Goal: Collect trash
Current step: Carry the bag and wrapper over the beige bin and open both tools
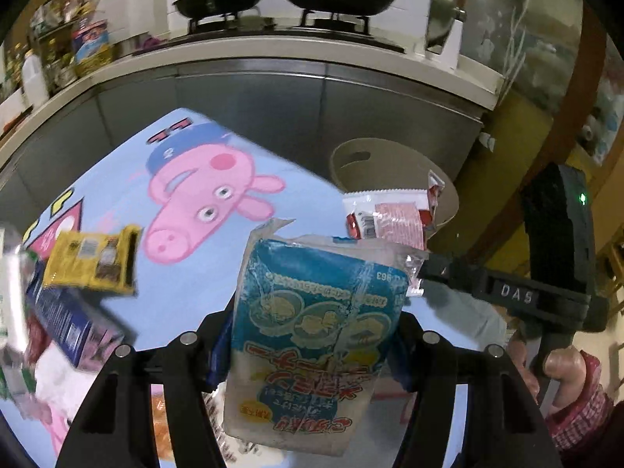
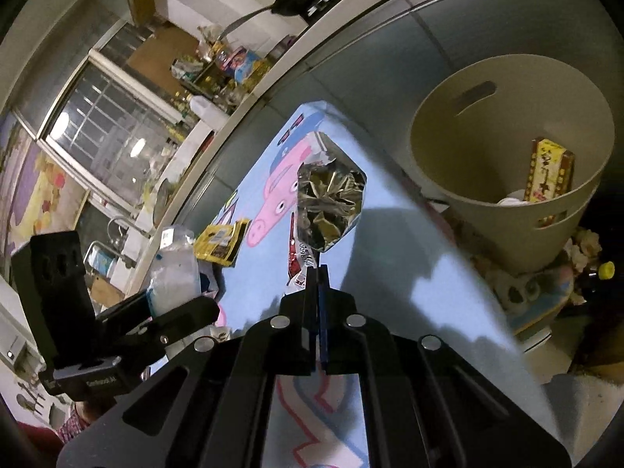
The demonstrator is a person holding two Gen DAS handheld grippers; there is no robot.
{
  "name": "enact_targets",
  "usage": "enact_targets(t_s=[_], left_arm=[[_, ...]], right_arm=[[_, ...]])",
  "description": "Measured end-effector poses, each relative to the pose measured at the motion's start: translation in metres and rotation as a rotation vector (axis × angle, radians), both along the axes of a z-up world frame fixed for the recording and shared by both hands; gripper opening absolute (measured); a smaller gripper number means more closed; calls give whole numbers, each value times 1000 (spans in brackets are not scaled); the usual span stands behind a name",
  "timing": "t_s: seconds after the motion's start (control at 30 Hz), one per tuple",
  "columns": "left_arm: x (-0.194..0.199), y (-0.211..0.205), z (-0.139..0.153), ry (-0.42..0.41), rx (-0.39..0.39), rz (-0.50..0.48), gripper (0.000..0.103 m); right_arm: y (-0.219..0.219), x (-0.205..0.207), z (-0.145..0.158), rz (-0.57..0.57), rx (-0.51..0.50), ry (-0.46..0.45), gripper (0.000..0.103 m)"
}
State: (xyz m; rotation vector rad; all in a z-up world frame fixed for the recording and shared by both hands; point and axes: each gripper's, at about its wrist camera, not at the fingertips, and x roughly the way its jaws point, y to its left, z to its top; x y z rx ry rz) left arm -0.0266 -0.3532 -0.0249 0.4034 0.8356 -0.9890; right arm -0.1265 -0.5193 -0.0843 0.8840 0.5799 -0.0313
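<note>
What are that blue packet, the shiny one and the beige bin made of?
Blue packet: thin plastic film, glossy, creased, torn open at the top. Shiny packet: probably foil-lined plastic; its crumpled inside mirrors the light. Bin: likely matte moulded plastic, smooth with a cut-out handle slot.

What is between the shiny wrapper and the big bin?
Nothing: in the right wrist view only bare blue tablecloth lies between the shiny wrapper and the bin.

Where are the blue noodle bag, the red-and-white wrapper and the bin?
blue noodle bag (image 1: 316,304), left wrist view, on its printed blue front between the fingers.
red-and-white wrapper (image 2: 331,202), right wrist view, on its open foil inside.
bin (image 2: 487,202), right wrist view, on its beige outer wall below the rim.
</note>
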Motion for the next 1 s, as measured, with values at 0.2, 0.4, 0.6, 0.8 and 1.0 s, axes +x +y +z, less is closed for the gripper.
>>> enact_targets(t_s=[0.2, 0.4, 0.6, 0.8, 1.0], left_arm=[[-4, -49, 3, -30, 5, -78, 64], [6, -100, 1, -14, -5, -111, 64], [6, -150, -4, -36, 15, -141, 64], [9, -182, -10, -63, 37, -151, 64], [14, -203, -16, -71, 55, -147, 64]], right_arm=[[-27, -14, 0, -69, -8, -4, 1], [-66, -29, -2, -165, -20, 5, 1], [-97, -32, -5, -232, -20, 15, 1], [-119, -33, -12, -262, -18, 26, 1], [-130, -31, -17, -272, -16, 34, 1]])
